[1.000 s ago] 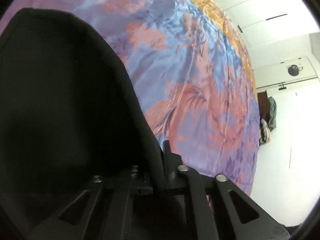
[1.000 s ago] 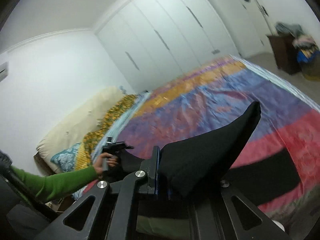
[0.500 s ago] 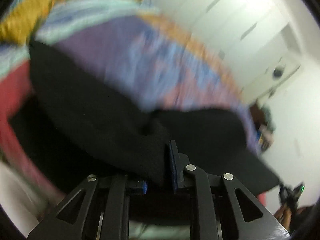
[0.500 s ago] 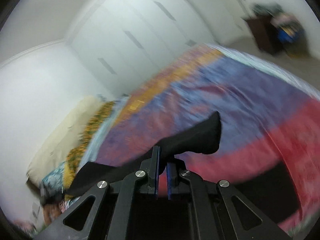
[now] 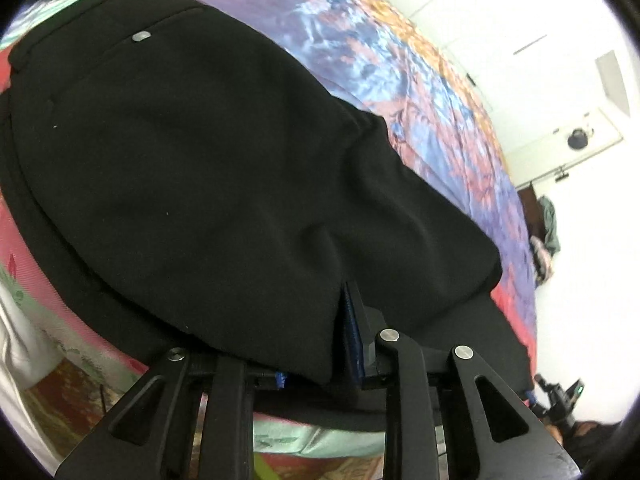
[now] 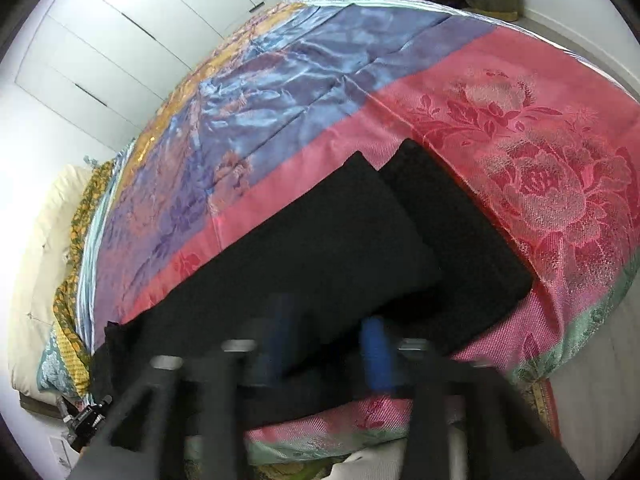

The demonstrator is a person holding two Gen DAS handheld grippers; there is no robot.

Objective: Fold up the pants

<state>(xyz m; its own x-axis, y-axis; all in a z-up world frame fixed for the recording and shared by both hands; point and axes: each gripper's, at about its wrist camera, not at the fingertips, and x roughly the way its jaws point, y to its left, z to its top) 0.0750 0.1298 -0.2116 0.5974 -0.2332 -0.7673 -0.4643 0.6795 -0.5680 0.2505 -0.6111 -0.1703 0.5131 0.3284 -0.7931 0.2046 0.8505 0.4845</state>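
Black pants point(image 5: 224, 168) lie doubled over on the pink floral border of the bedspread point(image 6: 532, 160), waistband button point(image 5: 141, 36) toward its far side. Fabric looks soft, limp and light, no stiffness, so I'd expect it to sag from any single pinch; best grabbed at the folded edge, both corners together. My left gripper point(image 5: 316, 340) is opening with cloth between its jaws. My right gripper point(image 6: 324, 344) is opening, blurred, over the hem end, apparently let go.

Black pants point(image 6: 360, 240) on floral bedspread point(image 6: 540, 152)
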